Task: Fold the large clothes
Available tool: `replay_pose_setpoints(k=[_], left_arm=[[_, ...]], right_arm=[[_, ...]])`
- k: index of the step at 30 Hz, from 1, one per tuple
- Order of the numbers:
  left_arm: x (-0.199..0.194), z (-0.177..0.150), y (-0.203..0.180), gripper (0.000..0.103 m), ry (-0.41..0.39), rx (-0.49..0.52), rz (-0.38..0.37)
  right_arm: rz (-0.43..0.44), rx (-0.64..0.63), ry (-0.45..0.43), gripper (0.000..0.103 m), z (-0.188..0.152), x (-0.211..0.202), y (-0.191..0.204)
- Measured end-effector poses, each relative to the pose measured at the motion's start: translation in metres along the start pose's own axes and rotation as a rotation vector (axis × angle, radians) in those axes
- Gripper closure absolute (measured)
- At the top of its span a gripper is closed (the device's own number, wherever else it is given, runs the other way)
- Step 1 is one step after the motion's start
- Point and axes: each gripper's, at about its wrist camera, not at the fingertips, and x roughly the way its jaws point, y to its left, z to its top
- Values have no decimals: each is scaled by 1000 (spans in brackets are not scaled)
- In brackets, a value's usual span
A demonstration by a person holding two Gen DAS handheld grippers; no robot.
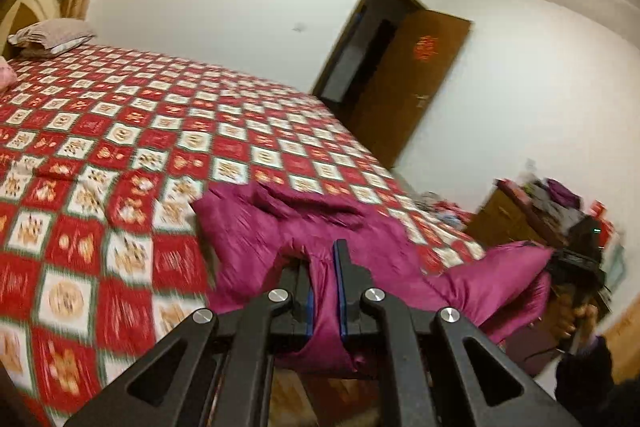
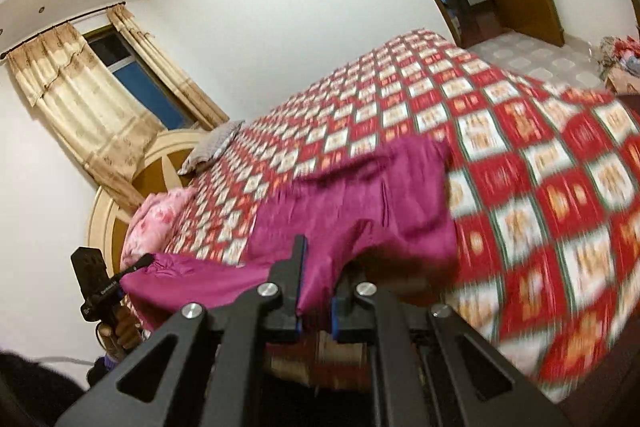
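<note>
A large magenta padded garment (image 1: pixel 280 223) lies partly on the bed's near edge and hangs between my two grippers. My left gripper (image 1: pixel 322 267) is shut on one edge of it, cloth bunched between the blue-padded fingers. My right gripper (image 2: pixel 318 267) is shut on the other edge of the garment (image 2: pixel 360 203). The right gripper also shows in the left wrist view (image 1: pixel 576 263) at the right, and the left gripper in the right wrist view (image 2: pixel 96 287) at the lower left. Both hold the garment lifted just off the bed edge.
The bed (image 1: pixel 120 131) has a red and white checked cover. A pillow (image 1: pixel 52 37) and a pink quilt (image 2: pixel 156 215) lie at its head. A brown door (image 1: pixel 412 83) stands open. A cluttered wooden cabinet (image 1: pixel 532 211) stands at the right.
</note>
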Motion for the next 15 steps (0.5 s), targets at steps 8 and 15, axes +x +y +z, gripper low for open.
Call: replay_pose_setpoints(k=[8, 15], left_arm=[[118, 47, 53, 96, 90, -97, 173], [209, 46, 90, 96, 206, -120, 310]], right_arm=[[-66, 71, 16, 92, 88, 110, -43], [-192, 149, 77, 92, 98, 213, -107]])
